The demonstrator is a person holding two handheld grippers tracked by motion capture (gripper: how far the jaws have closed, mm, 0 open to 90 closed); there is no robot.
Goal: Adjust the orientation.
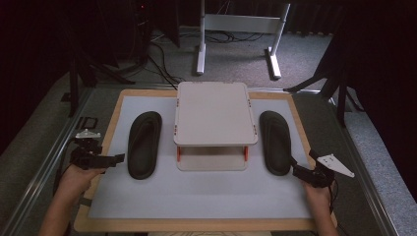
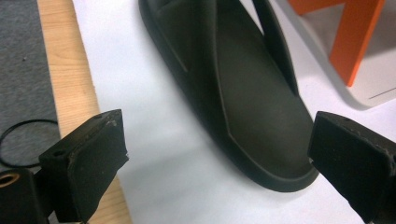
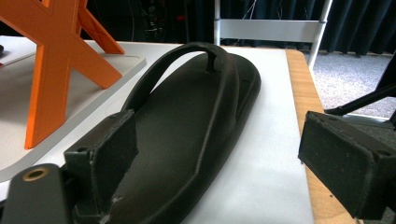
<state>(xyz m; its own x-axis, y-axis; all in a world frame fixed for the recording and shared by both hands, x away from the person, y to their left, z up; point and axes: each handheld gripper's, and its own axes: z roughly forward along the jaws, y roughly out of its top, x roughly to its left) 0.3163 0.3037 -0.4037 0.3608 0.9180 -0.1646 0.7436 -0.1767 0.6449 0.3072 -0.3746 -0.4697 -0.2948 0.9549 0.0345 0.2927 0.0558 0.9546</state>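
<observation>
Hovering both spread grippers, left gripper point(image 1: 116, 158) and right gripper point(image 1: 295, 168), beside two black rubber flip-flops point(image 1: 144, 143); I'm risking pads slipping off the rounded heels

No writing, label, brand or number can be read anywhere from here: the two black sandals, the white two-level shelf with orange legs, the pale mat and the grippers all look plain and unmarked.
</observation>
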